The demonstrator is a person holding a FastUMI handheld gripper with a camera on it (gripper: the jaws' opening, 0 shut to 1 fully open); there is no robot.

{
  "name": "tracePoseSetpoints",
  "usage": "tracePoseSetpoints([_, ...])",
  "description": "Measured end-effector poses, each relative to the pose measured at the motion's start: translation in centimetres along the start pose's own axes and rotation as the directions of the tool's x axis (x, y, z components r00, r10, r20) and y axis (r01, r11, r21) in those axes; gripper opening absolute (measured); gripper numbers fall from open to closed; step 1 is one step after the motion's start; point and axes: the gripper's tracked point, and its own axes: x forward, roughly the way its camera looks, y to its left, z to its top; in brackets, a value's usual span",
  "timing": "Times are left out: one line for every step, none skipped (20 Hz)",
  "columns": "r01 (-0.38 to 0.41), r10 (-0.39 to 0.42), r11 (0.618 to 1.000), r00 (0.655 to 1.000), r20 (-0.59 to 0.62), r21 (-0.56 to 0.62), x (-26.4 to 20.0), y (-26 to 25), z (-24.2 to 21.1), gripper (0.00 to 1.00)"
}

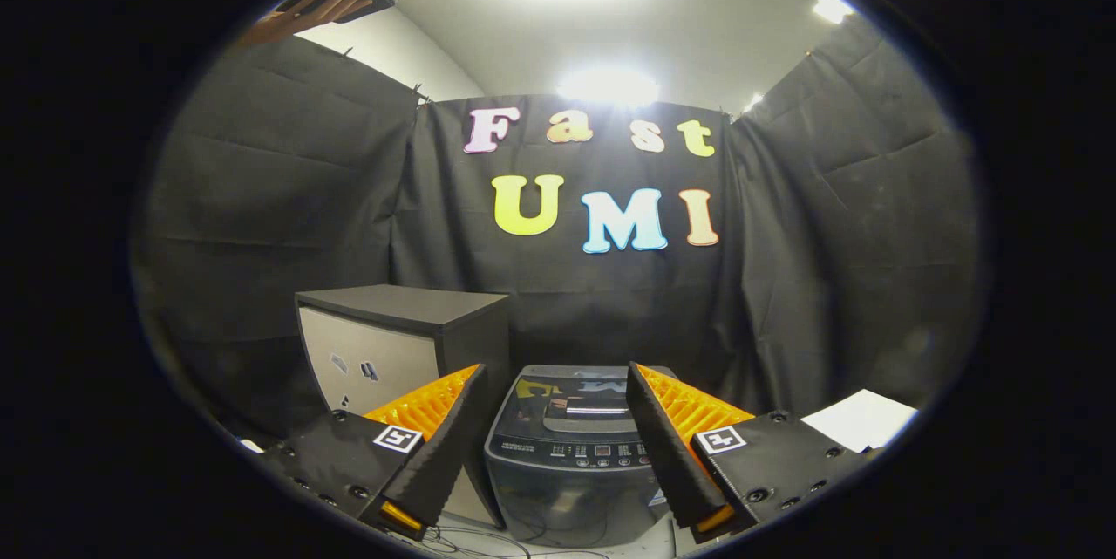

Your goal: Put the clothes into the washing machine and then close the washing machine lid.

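Your gripper (554, 432) holds its fingers wide apart and empty; the washing machine (571, 463) sits low in the middle between them, lid (580, 398) down; no clothes show, so start or end fits.

Gripper (554, 385) up and level, fingers spread wide with nothing between them. Beyond the gap stands the washer (571, 454), lid (580, 398) down and glossy, a row of buttons along its front panel. Just left of the washer, touching or nearly so, sits a dark-topped cabinet (397, 341). A white sheet (859, 419) lies off past the right finger. High up on the left, a hand (314, 5) rests over the booth wall's top.
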Motion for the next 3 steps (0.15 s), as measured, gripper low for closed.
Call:
tracePoseSetpoints([0.006,-0.006,1.0,1.0,-0.002,0.004,-0.32,-0.04,-0.11,0.98])
tracePoseSetpoints([0.012,-0.012,1.0,1.0,-0.004,0.007,-0.53,-0.01,-0.18,0.98])
tracePoseSetpoints([0.019,-0.019,1.0,1.0,-0.002,0.005,-0.71,0.0,-0.15,0.98])
